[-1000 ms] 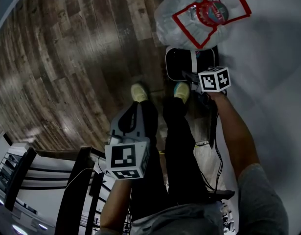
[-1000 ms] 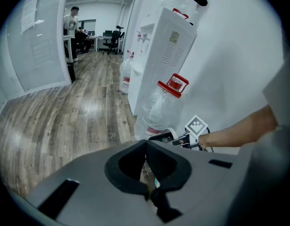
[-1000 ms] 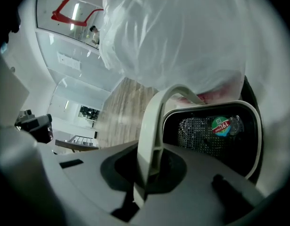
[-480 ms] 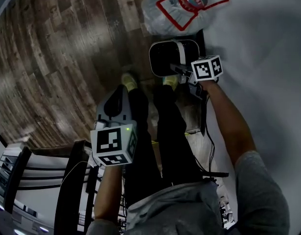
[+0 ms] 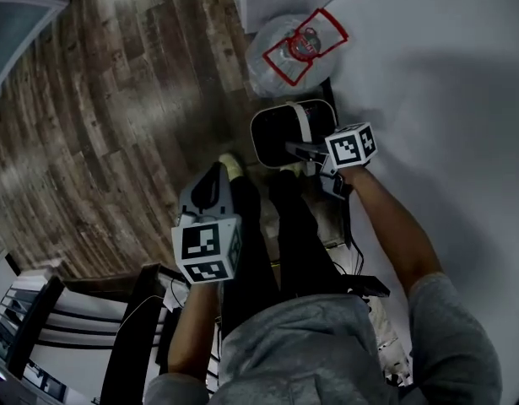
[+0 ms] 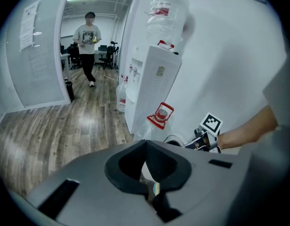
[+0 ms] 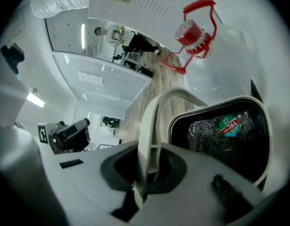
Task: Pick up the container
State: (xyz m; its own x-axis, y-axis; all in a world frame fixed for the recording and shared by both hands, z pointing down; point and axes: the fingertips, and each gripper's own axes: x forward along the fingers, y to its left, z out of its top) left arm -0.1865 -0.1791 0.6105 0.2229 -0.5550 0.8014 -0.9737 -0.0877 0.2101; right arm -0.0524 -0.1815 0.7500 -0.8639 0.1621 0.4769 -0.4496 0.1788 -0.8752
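The right gripper point(image 5: 305, 153) had its fingers closed on the pale handle point(image 7: 149, 126) of the container point(image 5: 257, 137), a white-rimmed bin with a dark inside. The container sat just ahead of the person's shoes point(image 5: 232, 163), close against the white wall. Whether its base touched the wooden floor point(image 5: 116, 125) or hung clear of it was hard to tell from above. A crumpled plastic bottle point(image 7: 227, 124) with a green and red label lay inside.

Just beyond the container stood a large clear water jug point(image 5: 289, 49) with a red carrying handle, and past that a white water dispenser point(image 6: 152, 84).

The left gripper point(image 5: 215, 180) was held low by the person's left leg, fingers together on nothing. A black and white rack point(image 5: 73, 310) stood behind on the left. Far down the room a person point(image 6: 88, 41) stood on the floor.
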